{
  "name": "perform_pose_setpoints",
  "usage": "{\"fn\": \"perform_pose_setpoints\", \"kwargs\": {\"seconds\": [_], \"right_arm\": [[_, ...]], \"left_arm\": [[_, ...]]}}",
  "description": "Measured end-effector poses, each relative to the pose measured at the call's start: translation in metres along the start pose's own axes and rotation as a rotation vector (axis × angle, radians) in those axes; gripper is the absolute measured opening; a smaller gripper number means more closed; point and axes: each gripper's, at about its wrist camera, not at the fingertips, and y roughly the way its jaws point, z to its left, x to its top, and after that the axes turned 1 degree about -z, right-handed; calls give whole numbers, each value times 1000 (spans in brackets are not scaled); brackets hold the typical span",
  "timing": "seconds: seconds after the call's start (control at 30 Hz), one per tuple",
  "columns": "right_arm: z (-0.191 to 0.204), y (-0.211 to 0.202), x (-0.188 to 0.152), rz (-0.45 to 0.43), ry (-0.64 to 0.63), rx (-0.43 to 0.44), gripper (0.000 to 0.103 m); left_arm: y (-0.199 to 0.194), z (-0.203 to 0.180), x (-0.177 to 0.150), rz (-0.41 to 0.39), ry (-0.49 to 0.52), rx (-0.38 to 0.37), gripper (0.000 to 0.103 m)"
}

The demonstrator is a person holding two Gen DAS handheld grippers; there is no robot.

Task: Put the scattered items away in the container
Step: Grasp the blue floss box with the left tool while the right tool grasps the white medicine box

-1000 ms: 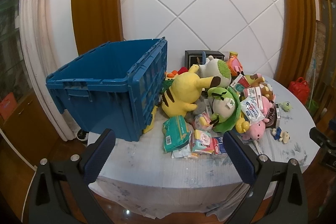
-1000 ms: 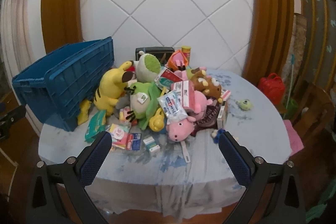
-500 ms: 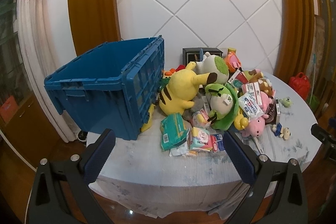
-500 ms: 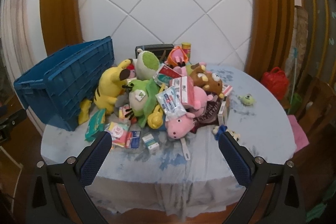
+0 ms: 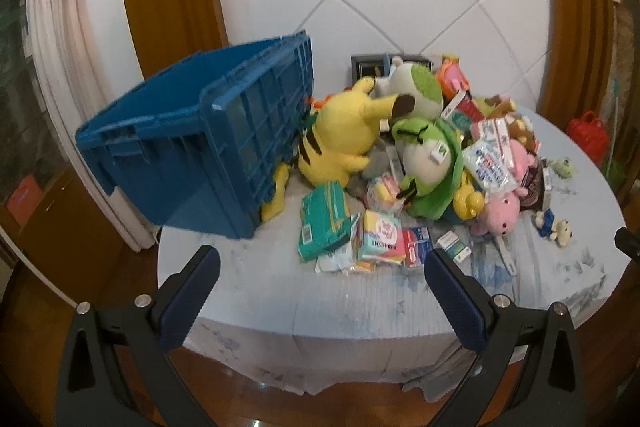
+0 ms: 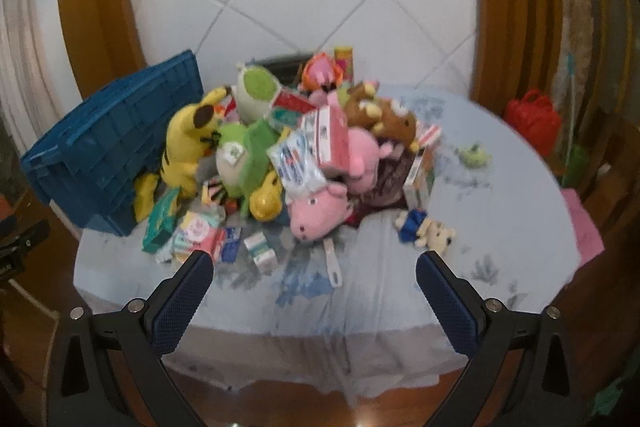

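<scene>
Crate: a blue plastic crate with ribbed, slotted walls and an open top sits at the left edge of the round bench, tilted, its near corner past the rim.
Heap: toys and packets lie piled just right of the crate, in the middle of the bench.
Yellow toy: a yellow plush with brown stripes and a dark-tipped ear leans against the crate wall.
Green toy: a frog plush in a green hood lies beside it, a paper tag on its belly.
Pink toy: a pink pig plush rests at the front of the heap, snout toward the camera.
Packets: a teal tissue pack and a pink-and-yellow packet lie flat on the cloth nearest the edge.
Left tongs: spread wide, holding nothing, short of the bench edge.
Right tongs: spread wide, holding nothing, over the near edge.
</scene>
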Motion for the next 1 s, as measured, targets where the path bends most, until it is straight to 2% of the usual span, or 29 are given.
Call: {"fn": "perform_pose_setpoints", "kwargs": {"seconds": [0.23,0.37,0.47,0.53,0.6,0.67,0.73,0.8,0.87,1.0], "right_arm": [[-3,56,-14,100,16,52,103],[12,92,-16,142,-9,10,103],[23,115,-18,172,-13,24,103],[36,134,-19,206,-45,14,103],[44,155,-21,243,-49,-5,103],[49,172,-24,262,-31,-3,103],[56,189,-28,282,-43,-8,96],[58,207,-31,317,-51,13,74],[59,221,-35,350,-53,39,66],[61,246,-37,376,-83,71,65]], "left_arm": [[56,-11,-19,121,29,4,103],[91,-16,-24,163,57,-27,103],[120,-19,-24,191,64,-64,102],[139,-21,-24,208,71,-95,99],[161,-24,-24,235,86,-117,88],[182,-29,-24,259,93,-127,84],[199,-35,-25,284,95,-136,77],[212,-42,-26,309,98,-152,77],[222,-52,-27,315,111,-144,77],[242,-69,-30,343,111,-130,77]]}}
